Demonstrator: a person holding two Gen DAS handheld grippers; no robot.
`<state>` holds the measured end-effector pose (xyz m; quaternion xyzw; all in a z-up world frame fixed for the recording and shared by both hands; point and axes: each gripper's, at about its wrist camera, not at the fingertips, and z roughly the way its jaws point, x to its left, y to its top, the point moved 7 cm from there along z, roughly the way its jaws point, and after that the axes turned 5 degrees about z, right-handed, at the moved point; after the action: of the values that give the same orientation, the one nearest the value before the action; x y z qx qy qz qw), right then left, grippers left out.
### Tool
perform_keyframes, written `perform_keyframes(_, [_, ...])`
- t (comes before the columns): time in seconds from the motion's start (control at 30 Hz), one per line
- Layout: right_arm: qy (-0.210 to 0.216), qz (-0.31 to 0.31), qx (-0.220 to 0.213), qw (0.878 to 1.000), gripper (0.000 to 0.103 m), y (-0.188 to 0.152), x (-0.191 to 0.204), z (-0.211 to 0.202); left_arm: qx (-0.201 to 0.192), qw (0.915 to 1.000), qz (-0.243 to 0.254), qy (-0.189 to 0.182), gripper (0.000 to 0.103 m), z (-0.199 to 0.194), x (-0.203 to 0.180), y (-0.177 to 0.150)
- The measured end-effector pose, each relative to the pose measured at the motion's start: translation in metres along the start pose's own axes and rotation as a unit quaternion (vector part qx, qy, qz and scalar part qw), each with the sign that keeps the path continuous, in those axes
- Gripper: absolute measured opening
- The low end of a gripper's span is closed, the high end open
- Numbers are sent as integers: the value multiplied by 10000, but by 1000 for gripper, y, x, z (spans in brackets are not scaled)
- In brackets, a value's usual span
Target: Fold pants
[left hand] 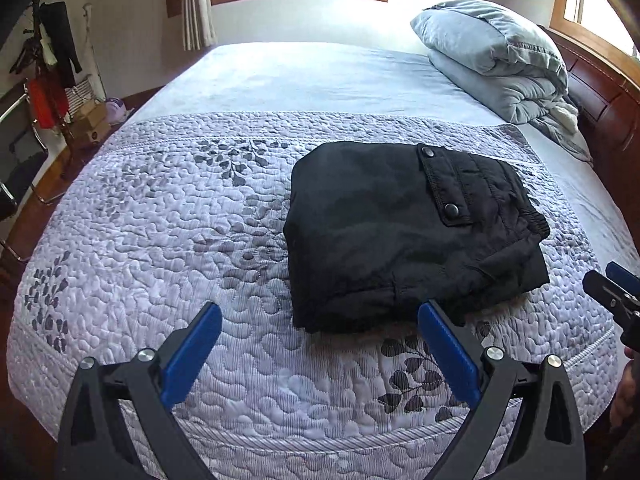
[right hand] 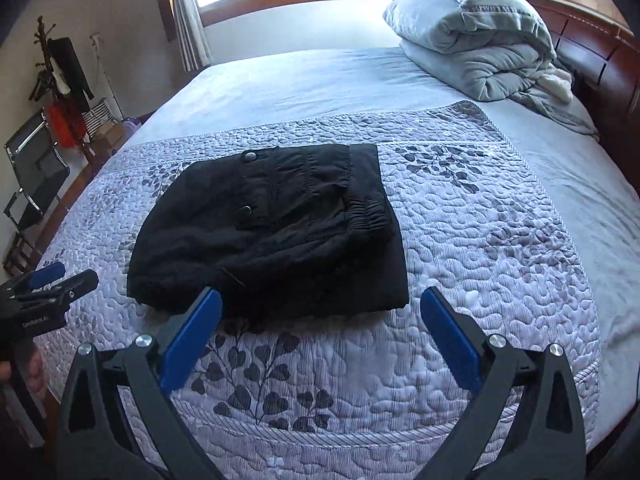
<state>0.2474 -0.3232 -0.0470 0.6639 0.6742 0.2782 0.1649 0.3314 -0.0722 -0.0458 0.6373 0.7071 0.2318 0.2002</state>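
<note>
Pants (left hand: 400,232): black, already folded into a compact thick bundle on the quilted bedspread (left hand: 160,260) of the bed, right of centre in the left wrist view. Snap-button pocket flap (left hand: 440,188) faces up, elastic waistband (left hand: 528,220) at the right edge. Left hand-held gripper (left hand: 320,320) hovers just short of the bundle's near edge, fingers spread wide, nothing held; its right blue pad (left hand: 448,348) sits near the near-right corner, contact unclear. Right hand-held gripper (left hand: 616,292) peeks in at the far right edge.

Right wrist view: pants (right hand: 272,240) lie left of centre, same bundle, flap and waistband on top, bottom layer sticking out to the right. Right hand-held gripper (right hand: 322,312) also spread wide and empty, left pad (right hand: 192,340) overlapping the near edge. Left hand-held gripper (right hand: 56,280) shows at the left edge, apart from the cloth. Grey folded duvet (right hand: 472,36) sits far back by the headboard (right hand: 592,52).

Handling guess: soft, padded-looking fabric, limp, light-to-medium weight, not fragile, slightly slick; layers would likely slide apart if lifted by one. Best hold is pinching the whole stack at the near fold corners, or the stiffer waistband. Fold looks essentially finished.
</note>
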Motion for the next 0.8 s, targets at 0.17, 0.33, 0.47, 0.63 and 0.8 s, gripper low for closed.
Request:
perform_keyframes(0.17, [-43,136,101,9998,100,-7,7,-11,-151,9998,73,-69,99,-25,-9,-8])
perform_keyframes(0.33, [-68,140,119,9998,100,-8,10,-15,-190,9998,88,-34,99,-38,-15,-8])
perform_keyframes(0.47, [-121,134,86,9998,100,-6,9,-19,-253,9995,58,-161,99,-44,-20,-5])
perform_keyframes(0.63, [-160,131,43,9998,100,-4,9,-23,-381,9992,62,-108,99,-49,-22,1])
perform_keyframes(0.8, [-117,137,14,9998,100,-2,12,-24,-391,9991,23,-163,99,-47,-22,3])
